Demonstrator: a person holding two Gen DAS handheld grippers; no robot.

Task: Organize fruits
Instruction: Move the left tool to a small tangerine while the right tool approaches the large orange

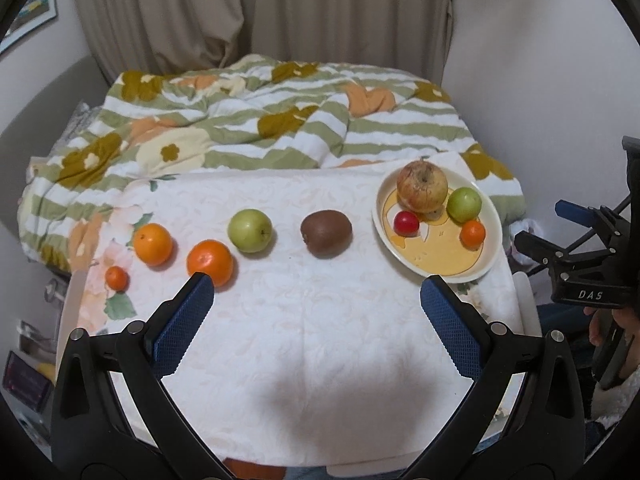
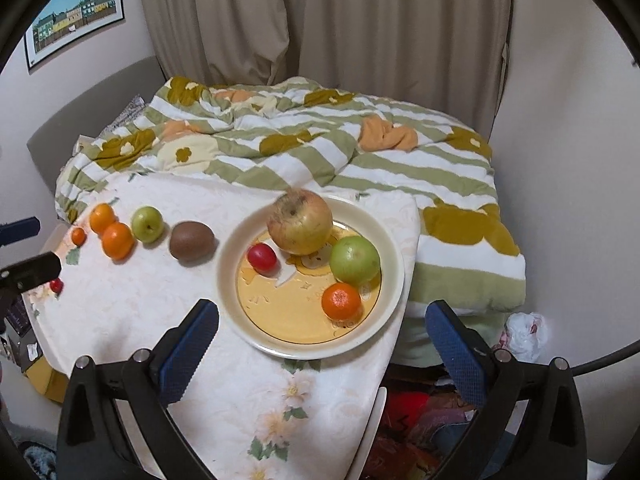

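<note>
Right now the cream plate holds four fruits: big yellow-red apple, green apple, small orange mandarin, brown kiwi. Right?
Not quite. The fourth fruit on the cream plate is a small red fruit, not the brown kiwi, which lies on the white cloth beside it. The right wrist view shows it.

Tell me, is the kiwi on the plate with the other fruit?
No, the kiwi lies on the white cloth, left of the plate.

bedding: striped floral quilt (image 2: pixel 280 152) lying rumpled behind bench
curtain: beige drapes (image 2: pixel 320 20) hanging at back
wall pic: framed town print (image 2: pixel 74 12) hanging upper left
floor, R side: white plastic bag (image 2: pixel 524 334) sitting crumpled nr bed
</note>
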